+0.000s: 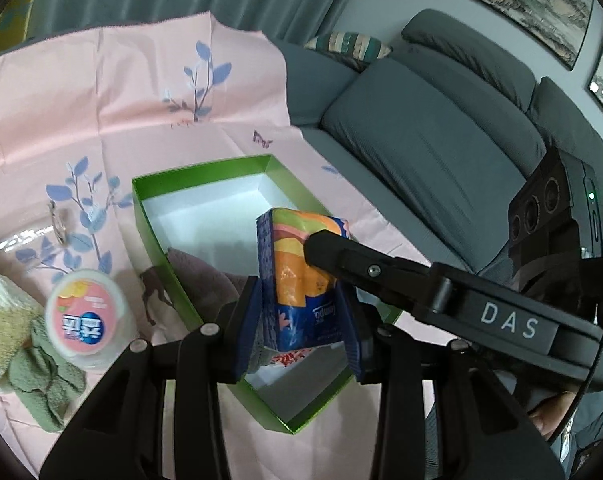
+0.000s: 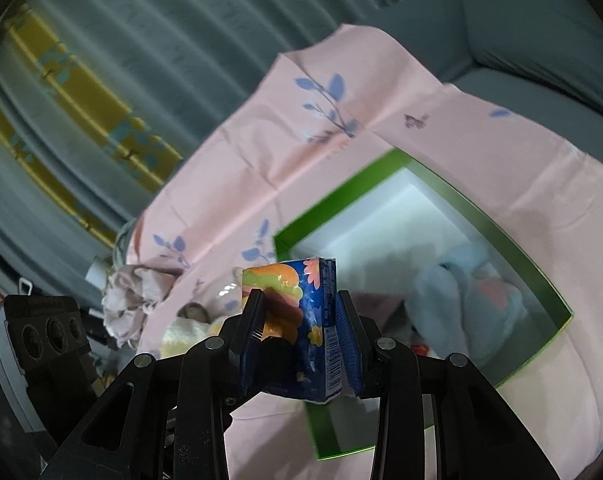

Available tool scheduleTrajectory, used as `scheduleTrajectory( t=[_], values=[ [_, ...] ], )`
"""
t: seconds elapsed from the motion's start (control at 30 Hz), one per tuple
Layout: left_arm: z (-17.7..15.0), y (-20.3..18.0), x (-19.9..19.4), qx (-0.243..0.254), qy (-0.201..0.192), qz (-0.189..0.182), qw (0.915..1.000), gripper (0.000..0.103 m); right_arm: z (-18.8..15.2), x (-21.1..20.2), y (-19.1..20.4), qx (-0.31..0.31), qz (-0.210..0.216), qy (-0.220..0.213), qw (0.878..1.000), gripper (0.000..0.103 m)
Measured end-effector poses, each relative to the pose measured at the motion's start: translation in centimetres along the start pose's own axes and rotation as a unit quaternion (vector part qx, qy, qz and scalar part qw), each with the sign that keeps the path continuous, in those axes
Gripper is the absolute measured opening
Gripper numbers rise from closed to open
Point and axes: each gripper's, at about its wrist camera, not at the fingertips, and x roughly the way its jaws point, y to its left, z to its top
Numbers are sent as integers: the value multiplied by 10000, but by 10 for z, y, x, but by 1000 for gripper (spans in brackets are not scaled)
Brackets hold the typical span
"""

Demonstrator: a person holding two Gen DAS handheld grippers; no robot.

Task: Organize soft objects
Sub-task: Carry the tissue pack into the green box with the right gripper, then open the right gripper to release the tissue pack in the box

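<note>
A blue tissue pack (image 1: 301, 280) with an orange and pink print is held above the green box (image 1: 201, 172). My left gripper (image 1: 299, 320) is shut on its lower part. My right gripper (image 2: 297, 320) is shut on the same pack (image 2: 297, 312); one right finger (image 1: 341, 248) presses its upper side in the left wrist view. The green box (image 2: 341, 188) has a white inside. A mauve cloth (image 1: 197, 272) lies in it, and a light blue plush (image 2: 469, 300) shows in the right wrist view.
The box stands on a pink floral cloth (image 1: 121, 100). A round pink-lidded tub (image 1: 83, 316) and a green and cream towel (image 1: 25, 352) lie to the left. A crumpled mauve cloth (image 2: 129, 300) lies at the cloth's edge. A grey sofa (image 1: 421, 120) stands behind.
</note>
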Motion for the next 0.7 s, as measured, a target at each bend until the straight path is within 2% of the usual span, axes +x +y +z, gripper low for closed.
scheduleTrajectory(
  t=[0.37,0.47,0.57,0.6,0.63,0.7],
  values=[
    [-2,6,33,-192,358,-1,9992,37,1,20,-20,344,-456,178,9982,37],
    [-5,4,37,-183,401,46,9990,38,1,20,-22,375,-578,156,9975,37],
    [-9,2,37,-121,427,54,9990,39,2,15,-21,330,-889,-20,9955,38],
    [-9,2,35,-95,425,69,9990,45,2,13,-21,315,-932,-62,9951,38],
    [-10,1,32,-77,395,106,9991,55,2,12,-20,307,-940,-107,9950,38],
    [-10,2,27,-73,317,102,9994,65,2,7,-19,288,-956,-192,9948,38]
  ],
)
